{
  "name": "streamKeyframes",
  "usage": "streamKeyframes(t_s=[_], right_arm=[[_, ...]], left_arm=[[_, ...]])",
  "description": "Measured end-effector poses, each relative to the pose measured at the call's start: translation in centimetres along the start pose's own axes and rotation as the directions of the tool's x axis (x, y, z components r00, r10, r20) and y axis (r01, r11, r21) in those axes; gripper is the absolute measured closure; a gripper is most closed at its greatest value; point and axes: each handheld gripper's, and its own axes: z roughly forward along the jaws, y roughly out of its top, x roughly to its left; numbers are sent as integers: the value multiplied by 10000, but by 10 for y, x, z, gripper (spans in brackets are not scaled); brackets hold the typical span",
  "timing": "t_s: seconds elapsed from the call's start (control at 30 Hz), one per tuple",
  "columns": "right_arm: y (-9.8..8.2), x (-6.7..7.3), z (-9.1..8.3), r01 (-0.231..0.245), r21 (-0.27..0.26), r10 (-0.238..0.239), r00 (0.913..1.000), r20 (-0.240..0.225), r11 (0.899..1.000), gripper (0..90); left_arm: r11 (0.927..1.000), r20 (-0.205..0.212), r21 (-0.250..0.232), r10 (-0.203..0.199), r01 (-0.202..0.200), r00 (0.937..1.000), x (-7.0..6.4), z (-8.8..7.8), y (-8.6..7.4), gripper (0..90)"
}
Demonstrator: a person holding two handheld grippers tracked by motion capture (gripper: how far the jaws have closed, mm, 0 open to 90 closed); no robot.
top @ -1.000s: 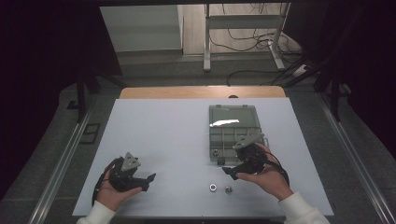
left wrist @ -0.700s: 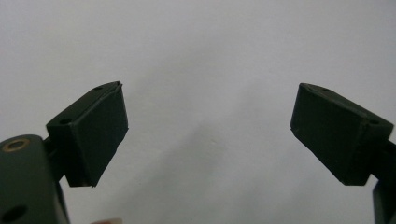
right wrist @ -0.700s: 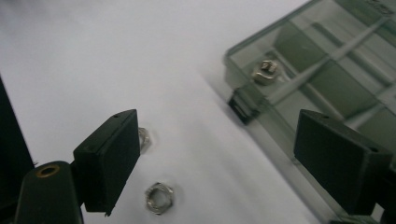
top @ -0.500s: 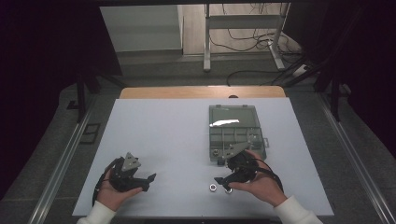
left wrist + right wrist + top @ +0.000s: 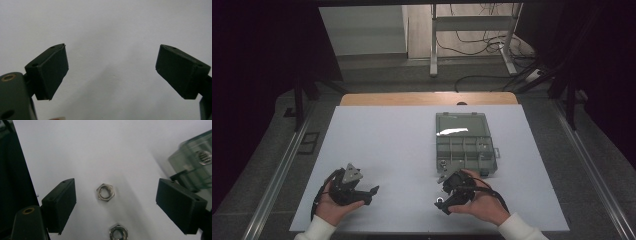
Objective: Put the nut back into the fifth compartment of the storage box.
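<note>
Two steel hex nuts lie on the white table. In the right gripper view one nut sits between the open jaws of my right gripper, and the second nut lies nearer the camera. From above, my right gripper hovers low over these nuts, just in front of the grey compartment box. The corner of that box holds another nut. My left gripper rests at the front left, open, with bare table between its jaws.
The box stands right of centre, its clear lid catching glare. A wooden strip runs along the table's far edge. Metal rails flank both sides. The table's front edge lies close under both hands.
My right gripper has moved left and toward the person, from the box's front edge to above the two loose nuts. The left gripper has stayed put.
</note>
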Motion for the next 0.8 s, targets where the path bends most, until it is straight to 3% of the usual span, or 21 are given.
streamKeyframes(t_s=[0.33,0.67,0.8], right_arm=[[4,8,22,641,894,-622,9978,-234,9939,249],[4,8,25,720,1111,-686,9971,-343,9912,382],[4,8,27,728,1148,-705,9972,-243,9907,473]], left_arm=[[10000,13,-12,-14,14,10000,1,0,0,115],[10000,16,-12,10,-10,10000,1,0,0,115],[10000,10,-15,20,-20,10000,0,0,0,115]])
